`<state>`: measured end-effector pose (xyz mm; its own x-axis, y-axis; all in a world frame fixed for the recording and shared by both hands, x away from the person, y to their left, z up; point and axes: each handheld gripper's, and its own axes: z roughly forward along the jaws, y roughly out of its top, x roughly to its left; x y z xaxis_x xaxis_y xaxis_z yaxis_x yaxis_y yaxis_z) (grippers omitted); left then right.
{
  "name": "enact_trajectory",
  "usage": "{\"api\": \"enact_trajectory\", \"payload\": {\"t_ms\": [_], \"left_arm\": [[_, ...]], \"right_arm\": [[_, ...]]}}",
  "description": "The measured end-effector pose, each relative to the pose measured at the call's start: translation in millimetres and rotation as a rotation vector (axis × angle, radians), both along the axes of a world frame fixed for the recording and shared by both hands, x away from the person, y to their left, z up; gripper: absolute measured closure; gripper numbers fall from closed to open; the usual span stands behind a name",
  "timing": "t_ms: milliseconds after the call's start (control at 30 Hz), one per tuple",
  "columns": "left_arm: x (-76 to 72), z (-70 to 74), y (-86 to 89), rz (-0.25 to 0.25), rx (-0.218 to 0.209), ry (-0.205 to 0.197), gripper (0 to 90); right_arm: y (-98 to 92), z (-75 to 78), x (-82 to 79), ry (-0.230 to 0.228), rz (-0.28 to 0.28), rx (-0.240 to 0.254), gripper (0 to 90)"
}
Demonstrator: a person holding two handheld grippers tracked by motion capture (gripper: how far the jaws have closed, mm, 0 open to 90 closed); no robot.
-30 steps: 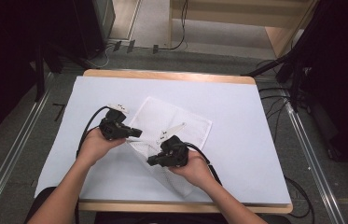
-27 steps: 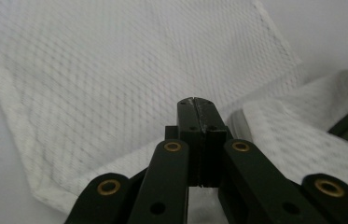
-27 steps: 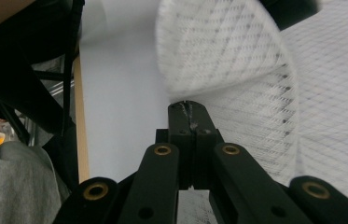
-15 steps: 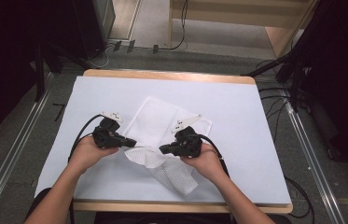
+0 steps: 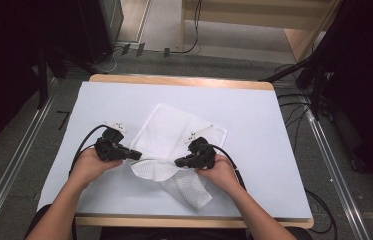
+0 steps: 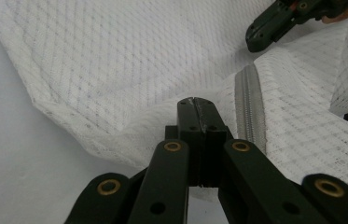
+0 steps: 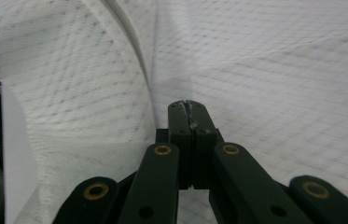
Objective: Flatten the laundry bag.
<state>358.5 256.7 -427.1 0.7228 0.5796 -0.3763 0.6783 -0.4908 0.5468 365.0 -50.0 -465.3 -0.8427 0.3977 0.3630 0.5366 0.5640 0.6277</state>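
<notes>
high view: the left tool and the right tool point toward each other across the near fold of a white mesh bag lying on the white table. the bag spreads away beyond both tools, and one end trails back toward the person, beside the right hand. in the left tool's view its jaws are pressed together, pinching a fold of the mesh just beside a grey zipper, with the right tool farther off at the upper right. in the right tool's view the jaws are pressed together on a fold of the mesh too.
</notes>
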Motion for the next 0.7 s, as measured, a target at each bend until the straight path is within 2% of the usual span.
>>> {"api": "enact_trajectory", "payload": {"t_ms": [67, 167, 233, 333, 400, 533, 600, 700], "left_arm": [[0.5, 0.3, 1.3, 0.0, 0.002, -0.004, 90.0], [2.5, 3.5, 5.8, 0.025, -0.009, -0.022, 90.0], [3.7, 6.2, 8.4, 0.045, -0.027, -0.041, 90.0], [7.8, 9.5, 13.1, 0.084, -0.031, -0.074, 90.0], [11.3, 9.2, 15.2, 0.107, -0.035, -0.075, 88.9], [17.5, 5.9, 16.7, 0.141, -0.008, -0.074, 83.1], [20.9, 4.0, 17.0, 0.153, -0.012, -0.065, 79.3], [26.5, 1.9, 15.7, 0.163, 0.009, -0.066, 76.1]], "right_arm": [[1.9, 0.2, -3.2, 0.004, 0.018, 0.013, 90.0], [6.5, 4.1, -10.9, 0.011, 0.041, 0.029, 90.0], [11.1, 7.0, -16.8, 0.001, 0.063, 0.043, 90.0], [20.4, 12.9, -26.9, -0.015, 0.098, 0.057, 90.0], [24.6, 14.9, -30.0, -0.027, 0.109, 0.065, 90.0], [25.8, 20.9, -33.4, -0.055, 0.098, 0.075, 90.0], [21.9, 24.0, -32.4, -0.076, 0.085, 0.079, 90.0], [14.8, 25.9, -29.1, -0.084, 0.054, 0.082, 90.0]]}}
